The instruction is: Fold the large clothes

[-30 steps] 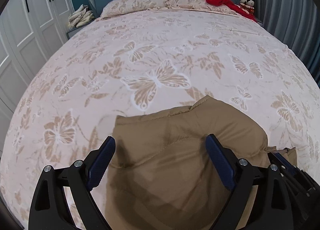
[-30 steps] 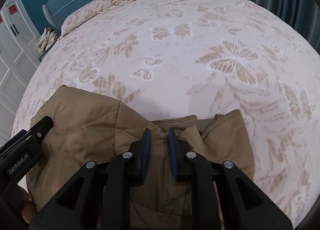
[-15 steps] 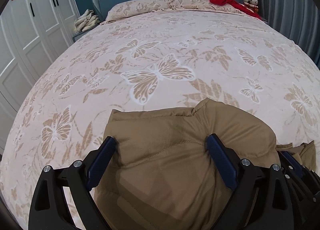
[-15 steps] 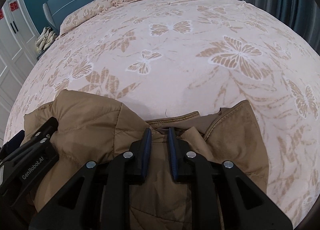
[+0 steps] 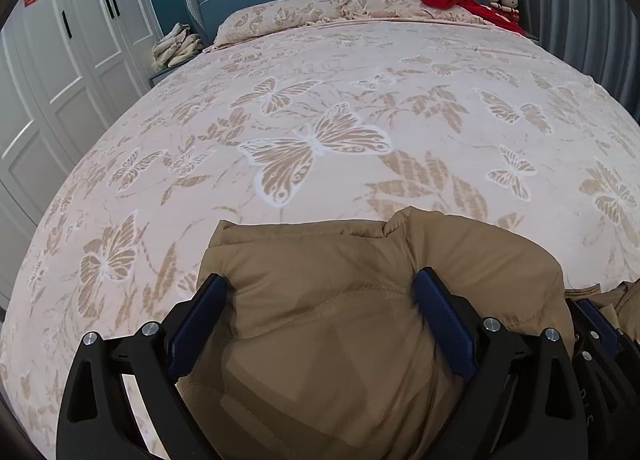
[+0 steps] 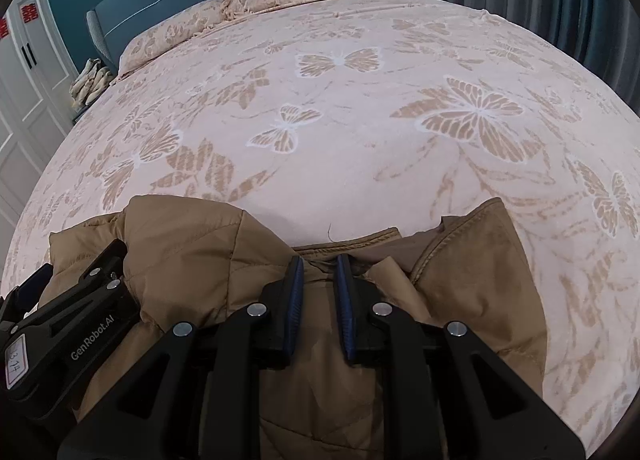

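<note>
The jacket [image 5: 340, 300] lies on the bed [image 5: 320, 120] at its near edge — pillows [image 5: 280, 18] at the far end, wardrobe [image 5: 60, 60] left.

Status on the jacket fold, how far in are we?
Midway, at a guess. Done: the tan padded jacket is bunched on the butterfly bedspread, one panel doubled over. In hand: the right claw pinches fabric near the seamed edge; the left claw straddles a puffy fold, wide, pads touching its sides. Left: flatten, square up and finish; the edges look uneven.
</note>
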### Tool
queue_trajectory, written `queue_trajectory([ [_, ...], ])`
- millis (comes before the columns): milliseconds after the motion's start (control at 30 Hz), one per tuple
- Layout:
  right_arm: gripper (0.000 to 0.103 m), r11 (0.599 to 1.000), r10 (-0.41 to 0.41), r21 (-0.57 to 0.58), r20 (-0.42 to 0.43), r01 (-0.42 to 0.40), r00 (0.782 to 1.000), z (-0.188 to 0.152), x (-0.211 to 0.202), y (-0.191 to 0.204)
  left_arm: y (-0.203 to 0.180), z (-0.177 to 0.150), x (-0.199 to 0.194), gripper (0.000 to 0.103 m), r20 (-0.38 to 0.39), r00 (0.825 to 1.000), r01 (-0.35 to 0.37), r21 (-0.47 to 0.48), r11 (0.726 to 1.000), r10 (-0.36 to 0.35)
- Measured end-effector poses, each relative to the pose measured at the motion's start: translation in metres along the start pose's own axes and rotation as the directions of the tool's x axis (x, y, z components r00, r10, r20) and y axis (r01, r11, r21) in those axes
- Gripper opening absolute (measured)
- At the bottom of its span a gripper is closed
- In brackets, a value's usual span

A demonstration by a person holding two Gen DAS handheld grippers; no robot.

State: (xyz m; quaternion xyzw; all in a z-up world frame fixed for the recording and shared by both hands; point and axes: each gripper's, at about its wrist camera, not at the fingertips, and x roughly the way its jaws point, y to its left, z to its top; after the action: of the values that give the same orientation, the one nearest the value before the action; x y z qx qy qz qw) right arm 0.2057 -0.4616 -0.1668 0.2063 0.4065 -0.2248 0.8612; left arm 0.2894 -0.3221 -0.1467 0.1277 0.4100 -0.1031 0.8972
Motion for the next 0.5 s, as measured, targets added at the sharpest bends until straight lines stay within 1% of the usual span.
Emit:
queue_trajectory([
  [67,0.017,1.000,0.020,0.014,-0.008,-0.020,1.000,0.004,-0.009,-0.003,0.013,0.003,-0.008,0.093,-0.015,0.998,0.064,-0.039,0.997,-0.065],
  [100,0.018,1.000,0.021,0.021,-0.009,-0.021,1.000,0.005,-0.017,-0.005,0.025,0.004,-0.016,0.093,-0.039,0.993,0.108,-0.069,0.992,-0.111],
  [133,0.022,0.999,0.025,0.033,-0.008,-0.025,1.000,0.005,-0.029,-0.009,0.034,0.003,-0.022,0.093,-0.056,0.988,0.137,-0.092,0.986,-0.143],
  [167,0.037,0.997,0.042,0.062,-0.001,-0.042,0.999,0.003,-0.048,-0.016,0.047,0.001,-0.031,0.093,-0.069,0.981,0.170,-0.122,0.978,-0.179],
  [200,0.047,0.995,0.050,0.083,0.003,-0.050,0.999,-0.001,-0.061,-0.021,0.059,-0.002,-0.040,0.093,-0.075,0.975,0.195,-0.149,0.969,-0.208],
  [233,0.065,0.993,0.057,0.108,0.008,-0.057,0.998,-0.007,-0.078,-0.030,0.074,-0.008,-0.049,0.093,-0.088,0.968,0.216,-0.176,0.960,-0.234],
  [267,0.070,0.992,0.049,0.116,0.003,-0.049,0.999,-0.012,-0.088,-0.035,0.084,-0.014,-0.054,0.093,-0.107,0.963,0.223,-0.191,0.956,-0.246],
  [300,0.070,0.993,0.038,0.117,-0.018,-0.035,0.999,-0.022,-0.100,-0.043,0.093,-0.021,-0.057,0.093,-0.133,0.957,0.226,-0.202,0.953,-0.256],
  [333,0.070,0.993,0.034,0.114,-0.046,-0.029,0.998,-0.031,-0.107,-0.051,0.103,-0.032,-0.058,0.093,-0.172,0.944,0.241,-0.218,0.946,-0.280],
  [367,0.071,0.993,0.036,0.119,-0.068,-0.028,0.997,-0.038,-0.111,-0.056,0.112,-0.041,-0.059,0.093,-0.195,0.929,0.265,-0.246,0.932,-0.315],
  [400,0.072,0.989,0.048,0.141,-0.105,-0.033,0.993,-0.049,-0.114,-0.066,0.124,-0.053,-0.059,0.093,-0.214,0.899,0.311,-0.300,0.902,-0.381],
  [433,0.074,0.984,0.075,0.172,-0.136,-0.051,0.988,-0.058,-0.115,-0.074,0.129,-0.062,-0.058,0.093,-0.229,0.873,0.343,-0.343,0.874,-0.432],
  [467,0.076,0.973,0.121,0.214,-0.158,-0.086,0.980,-0.066,-0.115,-0.082,0.135,-0.071,-0.056,0.093,-0.246,0.843,0.366,-0.390,0.845,-0.479],
  [500,0.076,0.947,0.196,0.289,-0.178,-0.139,0.964,-0.078,-0.112,-0.093,0.138,-0.080,-0.053,0.093,-0.257,0.808,0.391,-0.439,0.809,-0.530],
])
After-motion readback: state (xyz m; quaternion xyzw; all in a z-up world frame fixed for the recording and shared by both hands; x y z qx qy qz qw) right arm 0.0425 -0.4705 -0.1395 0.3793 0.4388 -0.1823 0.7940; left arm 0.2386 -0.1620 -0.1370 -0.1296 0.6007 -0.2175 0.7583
